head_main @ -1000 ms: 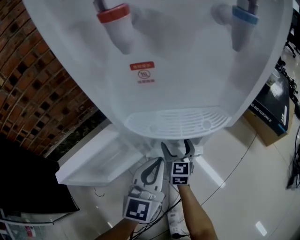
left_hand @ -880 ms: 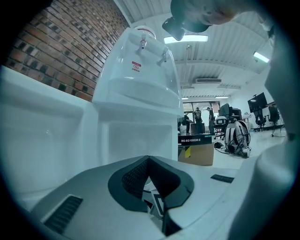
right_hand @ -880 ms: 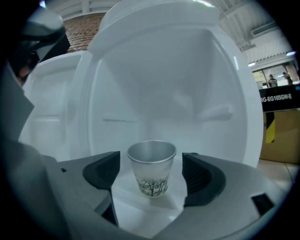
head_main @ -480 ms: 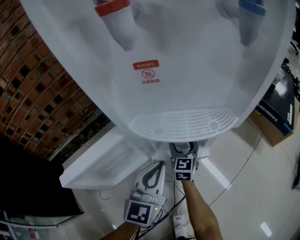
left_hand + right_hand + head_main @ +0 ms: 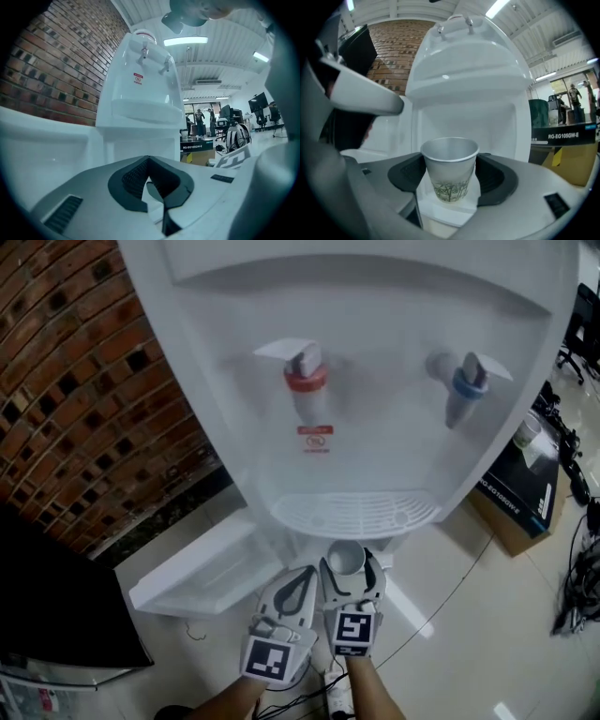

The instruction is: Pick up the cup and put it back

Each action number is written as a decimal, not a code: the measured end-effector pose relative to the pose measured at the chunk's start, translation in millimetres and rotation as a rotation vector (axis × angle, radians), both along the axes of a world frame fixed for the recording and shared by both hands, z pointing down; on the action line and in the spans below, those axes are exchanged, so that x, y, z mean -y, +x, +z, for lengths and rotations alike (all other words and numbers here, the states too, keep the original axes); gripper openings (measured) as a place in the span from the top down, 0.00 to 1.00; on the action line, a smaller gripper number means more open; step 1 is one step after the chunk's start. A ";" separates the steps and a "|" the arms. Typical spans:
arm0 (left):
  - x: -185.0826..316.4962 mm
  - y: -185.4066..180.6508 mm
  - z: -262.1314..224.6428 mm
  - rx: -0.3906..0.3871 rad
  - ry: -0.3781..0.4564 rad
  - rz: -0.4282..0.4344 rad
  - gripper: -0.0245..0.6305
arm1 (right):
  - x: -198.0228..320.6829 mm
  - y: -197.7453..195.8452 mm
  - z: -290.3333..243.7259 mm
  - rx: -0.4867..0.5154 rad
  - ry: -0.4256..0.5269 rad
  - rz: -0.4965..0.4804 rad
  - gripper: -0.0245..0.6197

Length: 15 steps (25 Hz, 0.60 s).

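A white paper cup [image 5: 345, 559] with a green tree print [image 5: 450, 177] stands upright between the jaws of my right gripper [image 5: 348, 562], just in front of and below the dispenser's drip tray [image 5: 356, 513]. Both dark pads press on the cup's sides, so the right gripper [image 5: 451, 174] is shut on it. Behind the cup is the white recess of the dispenser's lower cabinet. My left gripper [image 5: 302, 583] sits close beside it on the left, its jaws [image 5: 152, 182] shut with nothing between them.
The white water dispenser [image 5: 375, 362] towers ahead with a red tap [image 5: 305, 382] and a blue tap [image 5: 466, 385]. A white cabinet door [image 5: 202, 570] lies open to the left. Brick wall [image 5: 84, 399] at left; a cardboard box [image 5: 520, 493] and cables at right.
The right gripper's jaws stood wide under the drip tray, then closed in. It has since drawn back toward me, and the cup now shows between its jaws. The left gripper barely moved.
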<state>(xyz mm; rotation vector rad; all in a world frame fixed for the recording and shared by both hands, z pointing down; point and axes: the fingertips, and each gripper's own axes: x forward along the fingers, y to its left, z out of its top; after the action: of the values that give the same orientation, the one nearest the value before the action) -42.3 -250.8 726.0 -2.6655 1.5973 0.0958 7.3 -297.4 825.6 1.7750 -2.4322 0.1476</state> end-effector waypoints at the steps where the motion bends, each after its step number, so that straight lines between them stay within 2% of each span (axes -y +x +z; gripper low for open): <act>1: -0.7 -1.0 -5.5 -0.003 0.010 0.002 0.97 | -7.9 0.2 -12.7 -0.017 0.006 -0.005 0.44; 7: -8.6 -11.4 -40.5 -0.023 0.049 0.001 0.97 | -51.3 6.9 -83.7 -0.018 0.008 -0.005 0.44; 11: -22.3 -1.5 -64.6 -0.027 0.090 0.030 0.97 | -69.0 12.6 -121.6 -0.029 0.002 -0.004 0.44; 15: -29.1 6.2 -84.7 -0.026 0.111 0.047 0.97 | -73.1 13.2 -154.1 -0.069 0.035 -0.018 0.44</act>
<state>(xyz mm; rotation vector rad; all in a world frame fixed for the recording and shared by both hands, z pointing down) -36.1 -221.7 641.3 -2.6280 1.4902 0.2139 20.5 -224.3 671.5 1.7421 -2.4161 0.0414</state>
